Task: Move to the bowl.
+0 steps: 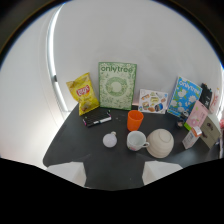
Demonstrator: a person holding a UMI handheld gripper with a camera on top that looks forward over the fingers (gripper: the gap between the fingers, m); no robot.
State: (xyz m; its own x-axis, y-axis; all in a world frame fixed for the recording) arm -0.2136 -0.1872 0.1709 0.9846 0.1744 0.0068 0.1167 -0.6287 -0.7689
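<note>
A cream bowl (160, 143) sits upside down on the dark table (75, 145), well ahead of the fingers and off toward the right one. A white mug (135, 141) touches or nearly touches its left side. My gripper (114, 173) is held back from the table's near edge and above it. It is open, its two pale fingers (67, 173) stand wide apart, and nothing is between them.
An orange cup (135, 120) stands behind the mug. A small white round object (110, 139) and a marker (97, 120) lie left of it. A yellow chips bag (83, 93), a green box (117, 85), a sticker card (153, 101), a blue box (184, 97) and a pink box (197, 117) line the back and right.
</note>
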